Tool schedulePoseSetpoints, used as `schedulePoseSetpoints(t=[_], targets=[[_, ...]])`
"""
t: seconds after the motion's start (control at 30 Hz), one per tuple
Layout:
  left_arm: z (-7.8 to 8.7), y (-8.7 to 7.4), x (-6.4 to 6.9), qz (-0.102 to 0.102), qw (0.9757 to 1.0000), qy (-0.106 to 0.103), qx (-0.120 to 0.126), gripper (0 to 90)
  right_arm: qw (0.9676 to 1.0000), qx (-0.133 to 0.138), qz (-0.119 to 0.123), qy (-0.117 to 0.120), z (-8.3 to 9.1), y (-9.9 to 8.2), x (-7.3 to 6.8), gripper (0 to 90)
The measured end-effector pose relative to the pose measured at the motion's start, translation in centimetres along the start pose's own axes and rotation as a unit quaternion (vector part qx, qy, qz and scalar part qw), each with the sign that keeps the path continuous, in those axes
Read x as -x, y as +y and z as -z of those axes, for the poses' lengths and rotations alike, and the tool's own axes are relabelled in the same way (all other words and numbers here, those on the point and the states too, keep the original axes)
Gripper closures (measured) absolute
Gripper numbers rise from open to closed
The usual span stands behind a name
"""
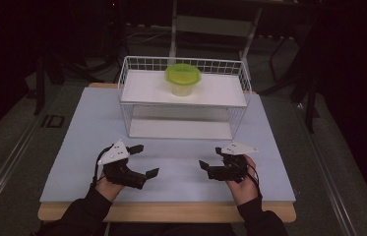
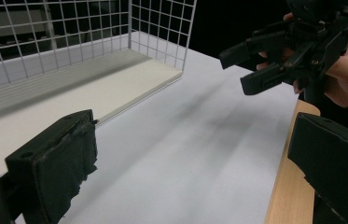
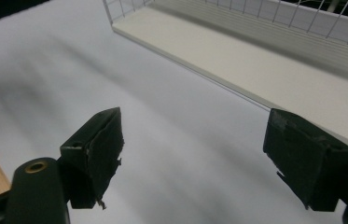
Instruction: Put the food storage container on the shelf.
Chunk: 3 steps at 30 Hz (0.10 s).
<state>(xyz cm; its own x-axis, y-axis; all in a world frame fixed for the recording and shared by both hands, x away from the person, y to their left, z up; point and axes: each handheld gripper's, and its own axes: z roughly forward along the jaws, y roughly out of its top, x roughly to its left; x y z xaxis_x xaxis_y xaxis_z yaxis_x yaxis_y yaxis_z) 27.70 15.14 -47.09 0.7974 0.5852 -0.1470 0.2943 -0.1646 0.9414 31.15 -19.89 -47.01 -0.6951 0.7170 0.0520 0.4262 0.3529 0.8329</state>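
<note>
Lime-green lidded clear plastic container [image 1: 183, 79] at upper centre of the high view, upright on the top shelf of a white wire-mesh rack [image 1: 137, 105], well apart from both grippers. Left gripper [image 1: 144, 160] at lower left of centre and right gripper [image 1: 211, 158] at lower right of centre, each hand-held low over the pale grey tabletop [image 1: 82, 137], jaws spread wide and gripping nothing, tips turned toward one another.
</note>
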Motion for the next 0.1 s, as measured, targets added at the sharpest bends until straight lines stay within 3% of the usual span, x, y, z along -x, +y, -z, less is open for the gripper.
schedulePoseSetpoints(t=[0.1], targets=[[0.12,0.01,-0.13,0.004,1.0,0.001,0.002,2.0,1.0,-0.007,0.006,-0.001,-0.29,-0.18,-0.11,19.6]])
